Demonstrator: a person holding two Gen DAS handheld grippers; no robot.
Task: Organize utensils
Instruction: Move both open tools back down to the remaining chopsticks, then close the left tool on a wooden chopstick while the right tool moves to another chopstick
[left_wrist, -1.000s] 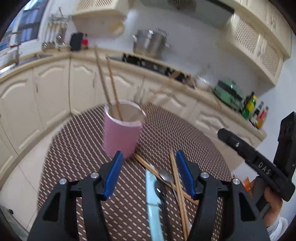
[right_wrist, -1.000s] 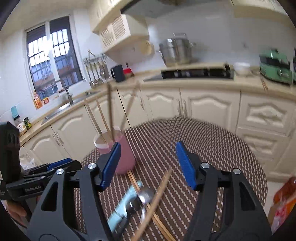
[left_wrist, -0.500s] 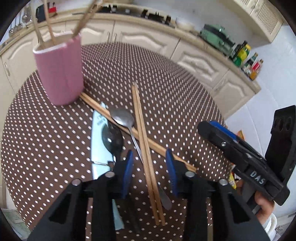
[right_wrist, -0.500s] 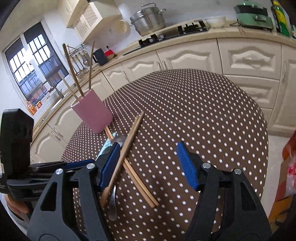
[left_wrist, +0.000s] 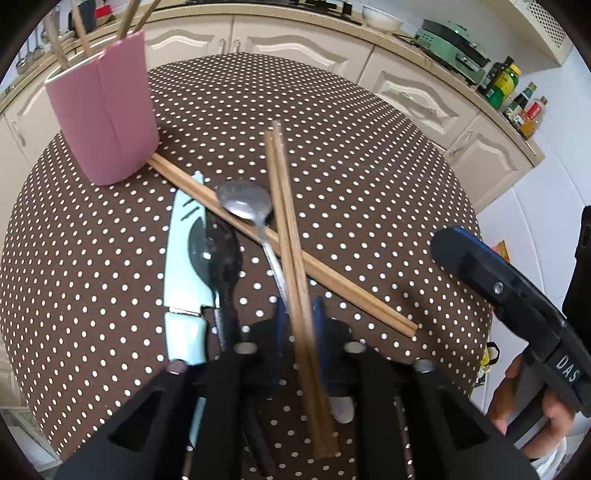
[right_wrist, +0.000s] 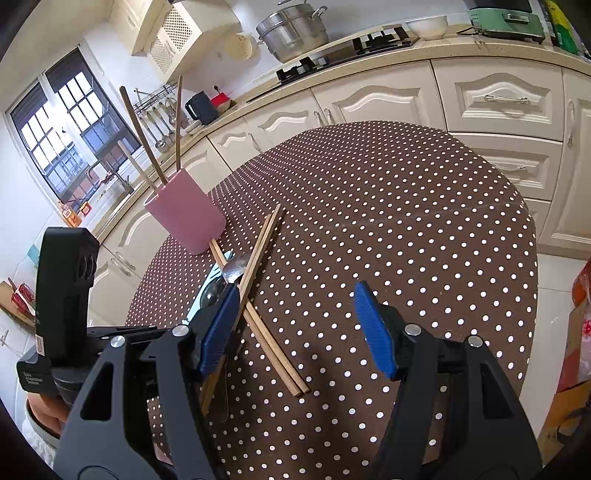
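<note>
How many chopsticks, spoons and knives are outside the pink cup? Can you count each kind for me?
Chopsticks: 4, the upper pair between the closing jaws of the left gripper, and the lower pair flat beneath it
Spoons: 2, the silver spoon and the black spoon
Knives: 1, the light blue knife
Total: 7

The worktop (left_wrist: 369, 177) wears a dark brown cloth with white polka dots. The cup (left_wrist: 107, 110) is pink, the chopsticks (left_wrist: 284, 206) light brown wood, the knife (left_wrist: 181, 258) pale turquoise, one spoon (left_wrist: 245, 203) silver, another spoon (left_wrist: 223, 254) black. Cabinets (right_wrist: 491, 99) are cream.
</note>
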